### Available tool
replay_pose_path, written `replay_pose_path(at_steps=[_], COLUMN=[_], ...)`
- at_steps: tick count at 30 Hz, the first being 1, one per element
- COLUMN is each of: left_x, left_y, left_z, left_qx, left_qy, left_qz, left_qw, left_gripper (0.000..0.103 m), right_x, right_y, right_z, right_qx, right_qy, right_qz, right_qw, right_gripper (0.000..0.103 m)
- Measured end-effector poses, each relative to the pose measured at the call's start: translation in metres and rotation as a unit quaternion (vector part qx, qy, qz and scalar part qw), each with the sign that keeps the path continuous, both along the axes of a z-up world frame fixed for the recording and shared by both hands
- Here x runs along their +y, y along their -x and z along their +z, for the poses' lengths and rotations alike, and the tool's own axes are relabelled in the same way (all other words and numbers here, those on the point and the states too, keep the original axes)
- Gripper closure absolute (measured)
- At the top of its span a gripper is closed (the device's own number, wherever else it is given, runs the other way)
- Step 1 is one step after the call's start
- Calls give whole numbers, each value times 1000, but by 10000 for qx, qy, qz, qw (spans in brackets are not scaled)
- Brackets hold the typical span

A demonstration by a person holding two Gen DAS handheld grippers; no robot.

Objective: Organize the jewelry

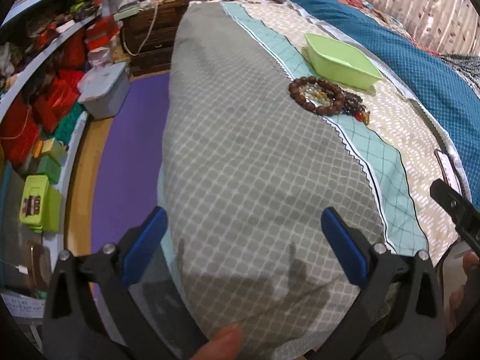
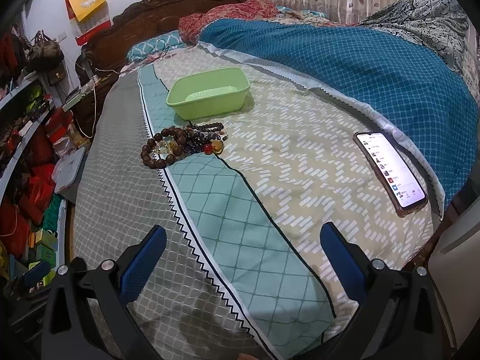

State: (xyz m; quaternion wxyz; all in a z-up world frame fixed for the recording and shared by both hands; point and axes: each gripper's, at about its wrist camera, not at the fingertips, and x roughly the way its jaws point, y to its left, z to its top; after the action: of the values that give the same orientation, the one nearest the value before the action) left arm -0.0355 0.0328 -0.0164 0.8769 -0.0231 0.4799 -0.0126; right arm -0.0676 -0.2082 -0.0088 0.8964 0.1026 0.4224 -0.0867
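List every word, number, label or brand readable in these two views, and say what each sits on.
No text can be read with confidence.
Lit smartphone on the patterned bedspread: rows of list entries, too small to read.
Yellow and red paper bag hanging on the wall: faint print, blurred.
Lime green tin box on the floor: dark graphic, no legible words.
Light green plastic basin, brown wooden bead bracelets: no markings visible.

Left wrist view: I look from the bed's near edge, low over the grey-patterned sheet (image 1: 240, 156), facing toward the headboard, floor and shelves at left. Right wrist view: set further right, a little higher, same heading. Both share the green basin (image 1: 342, 60) (image 2: 210, 96), the bead pile (image 1: 324, 96) (image 2: 183, 145) just before it, and the phone (image 1: 448, 171) (image 2: 390, 169) at right.
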Motion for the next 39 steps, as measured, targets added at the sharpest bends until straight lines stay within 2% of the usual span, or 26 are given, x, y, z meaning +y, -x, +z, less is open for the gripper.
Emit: replay_pose_path(at_steps=[3, 5, 10, 15, 17, 19, 21, 23, 24, 26, 29, 34, 37, 39], left_x=[7, 7, -12, -30, -32, -28, -22, -16, -14, -11, -14, -39, -48, -49], left_y=[4, 6, 7, -7, -23, -41, -55, -75, -88, -107, -139, -185, -209, -223], left_z=[8, 10, 14, 14, 9, 5, 3, 5, 5, 5, 2, -12, -28, -39], left_qx=[-143, -168, -266, -341, -165, 72, 147, 114, 95, 107, 106, 38, 147, 213], left_qy=[76, 294, 657, 394, 337, 453, 637, 705, 707, 724, 737, 538, 461, 480], left_qz=[168, 104, -507, -836, -910, -912, -816, -780, -783, -793, -920, -1443, -1497, -1470], left_qw=[9997, 9994, 9962, 9951, 9951, 9948, 9945, 9944, 9944, 9942, 9930, 9881, 9875, 9877], left_gripper=[4, 4, 4, 4, 4, 4, 10, 19, 21, 28, 34, 36, 38, 50], right_x=[0, -1, -8, -14, -18, -22, -23, -25, -26, -28, -21, -8, -1, 6], right_y=[-2, -3, -4, -6, -10, -13, -17, -24, -28, -38, -55, -98, -132, -151], right_z=[0, 0, 1, 3, 0, -5, -9, -14, -17, -22, -18, -13, -19, -23], right_qx=[7, 15, -11, -121, -84, -46, -30, 39, 84, 110, -50, -187, -120, -109], right_qy=[-3, 3, -110, -178, -265, -326, -365, -488, -584, -906, -966, -930, -860, -742], right_qz=[11, 23, 2, -4, -1, -27, 9, 113, 158, 348, 797, 1263, 1451, 1608], right_qw=[10000, 10000, 9999, 9998, 9996, 9995, 9993, 9987, 9981, 9952, 9921, 9875, 9856, 9841], right_gripper=[24, 24, 24, 24, 24, 25, 30, 54, 60, 83, 98, 100, 100, 100])
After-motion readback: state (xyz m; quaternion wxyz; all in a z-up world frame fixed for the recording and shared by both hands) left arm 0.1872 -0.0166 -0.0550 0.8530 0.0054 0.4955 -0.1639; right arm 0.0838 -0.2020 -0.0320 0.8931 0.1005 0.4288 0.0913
